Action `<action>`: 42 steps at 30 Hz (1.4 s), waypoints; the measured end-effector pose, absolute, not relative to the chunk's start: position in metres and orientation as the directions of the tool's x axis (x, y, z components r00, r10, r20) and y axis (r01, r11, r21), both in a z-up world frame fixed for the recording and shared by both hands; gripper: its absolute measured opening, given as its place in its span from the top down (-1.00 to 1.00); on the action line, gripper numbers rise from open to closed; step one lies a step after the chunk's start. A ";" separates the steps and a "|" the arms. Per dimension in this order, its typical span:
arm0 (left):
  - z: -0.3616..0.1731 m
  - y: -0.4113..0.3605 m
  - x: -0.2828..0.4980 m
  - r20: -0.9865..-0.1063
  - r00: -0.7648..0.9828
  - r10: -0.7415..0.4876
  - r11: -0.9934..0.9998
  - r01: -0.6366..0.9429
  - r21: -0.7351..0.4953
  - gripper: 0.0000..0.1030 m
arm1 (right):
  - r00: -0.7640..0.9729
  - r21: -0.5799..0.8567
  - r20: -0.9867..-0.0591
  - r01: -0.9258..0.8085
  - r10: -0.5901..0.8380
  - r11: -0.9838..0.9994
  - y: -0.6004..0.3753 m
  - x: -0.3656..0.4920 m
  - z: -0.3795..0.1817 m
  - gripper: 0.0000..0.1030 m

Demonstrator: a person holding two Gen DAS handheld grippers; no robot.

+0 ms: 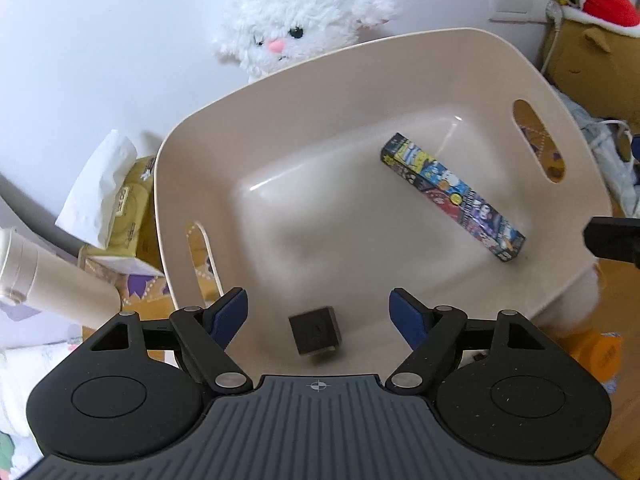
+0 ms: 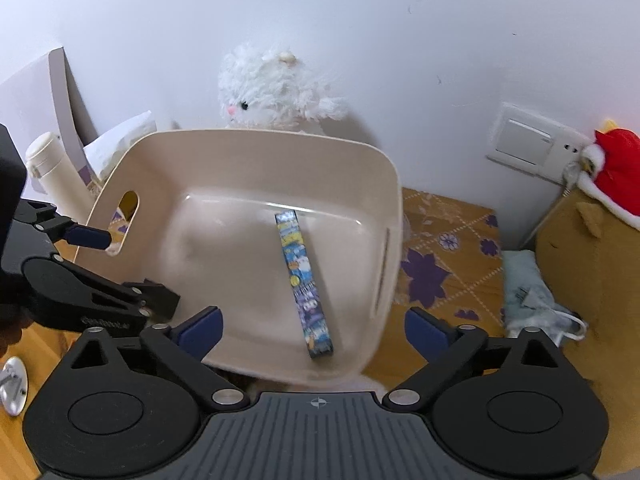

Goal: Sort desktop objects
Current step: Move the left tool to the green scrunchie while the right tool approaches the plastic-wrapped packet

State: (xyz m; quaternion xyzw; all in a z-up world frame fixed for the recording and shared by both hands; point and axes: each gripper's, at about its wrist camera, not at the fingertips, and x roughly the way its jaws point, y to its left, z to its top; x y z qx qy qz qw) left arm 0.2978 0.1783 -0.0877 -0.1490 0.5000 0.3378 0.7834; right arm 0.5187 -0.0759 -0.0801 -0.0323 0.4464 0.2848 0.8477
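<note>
A white plush cat (image 1: 298, 24) sits against the wall, with a tissue box (image 1: 120, 208) and cream bottle (image 1: 48, 276) to its left, a wall switch (image 2: 524, 136) and red plush toy (image 2: 618, 170) to its right.

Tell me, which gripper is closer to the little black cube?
Left. The left gripper hangs open right above the black cube, which sits between its fingers. The right gripper is open over the basket's other side, near the long box.

A beige plastic basket (image 1: 400, 64) with handle slots holds two things. A long, narrow box (image 1: 452, 196) with colourful cartoon print lies flat on the bottom, slanted, near the right wall. A small dark cube (image 1: 316, 330) is at the near side, a little blurred.
</note>
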 end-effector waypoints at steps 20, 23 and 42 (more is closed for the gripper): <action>-0.046 0.111 0.244 -0.854 0.350 0.385 0.699 -0.715 0.022 -0.56 | 0.382 0.203 -0.803 -0.545 0.457 0.813 -0.138 0.442 -0.096 -1.00; -0.043 0.095 0.236 -0.852 0.360 0.380 0.707 -0.707 0.016 -0.56 | 0.363 0.238 -0.799 -0.542 0.479 0.806 -0.145 0.427 -0.097 -1.00; -0.093 0.000 0.196 -0.929 0.315 0.194 0.809 -0.587 -0.029 -0.56 | 0.232 0.245 -0.862 -0.587 0.450 0.771 -0.149 0.363 -0.132 -1.00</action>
